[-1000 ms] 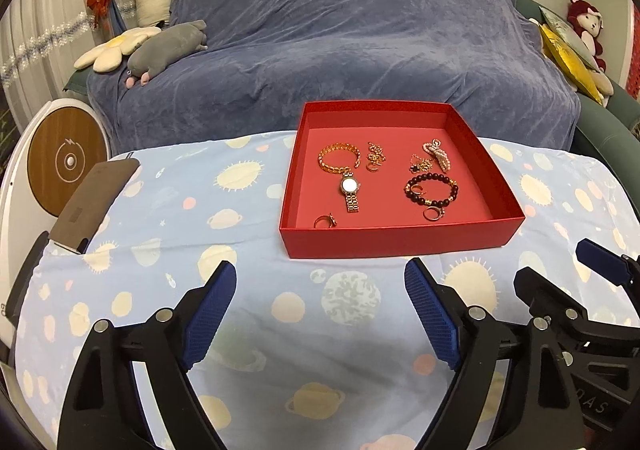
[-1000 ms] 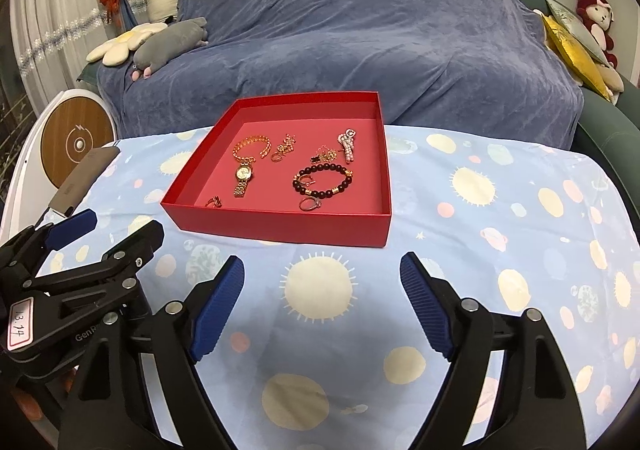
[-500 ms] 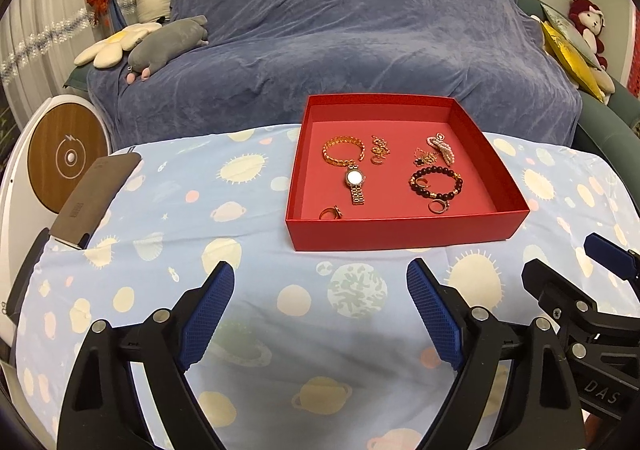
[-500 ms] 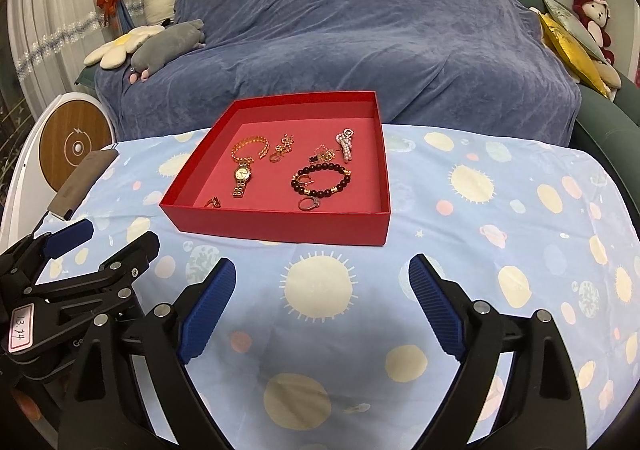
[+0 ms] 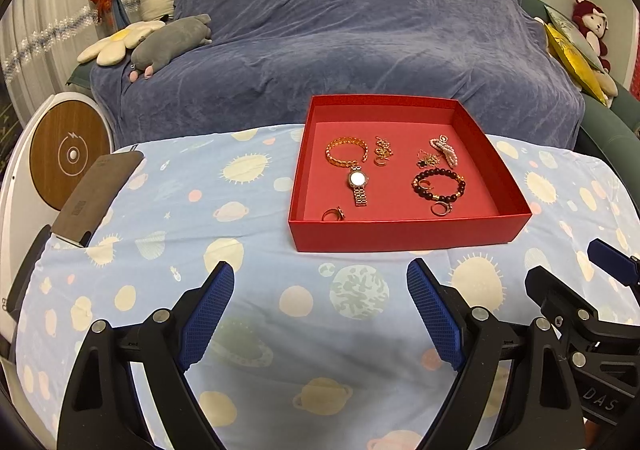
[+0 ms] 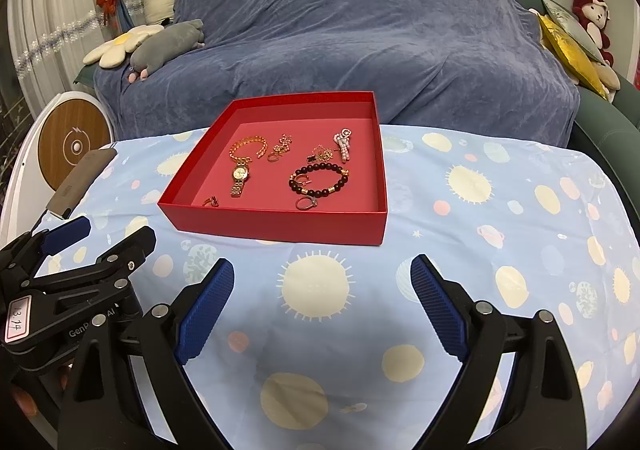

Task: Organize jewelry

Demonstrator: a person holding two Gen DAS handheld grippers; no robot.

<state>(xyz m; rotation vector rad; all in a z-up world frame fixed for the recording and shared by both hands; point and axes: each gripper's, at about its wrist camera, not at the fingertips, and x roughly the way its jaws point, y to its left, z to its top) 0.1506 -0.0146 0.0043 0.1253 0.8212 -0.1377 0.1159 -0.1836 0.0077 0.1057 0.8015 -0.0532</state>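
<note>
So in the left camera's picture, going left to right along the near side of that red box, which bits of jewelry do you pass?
Small ring → gold watch → dark bead bracelet

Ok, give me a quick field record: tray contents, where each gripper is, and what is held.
tray: red tray on the planet-print cloth
contents: gold watch, gold bracelet, dark bead bracelet, pearl piece, small rings and chains
left gripper: open, empty, short of the tray's near wall
right gripper: open, empty, short of the tray
held: nothing
</note>
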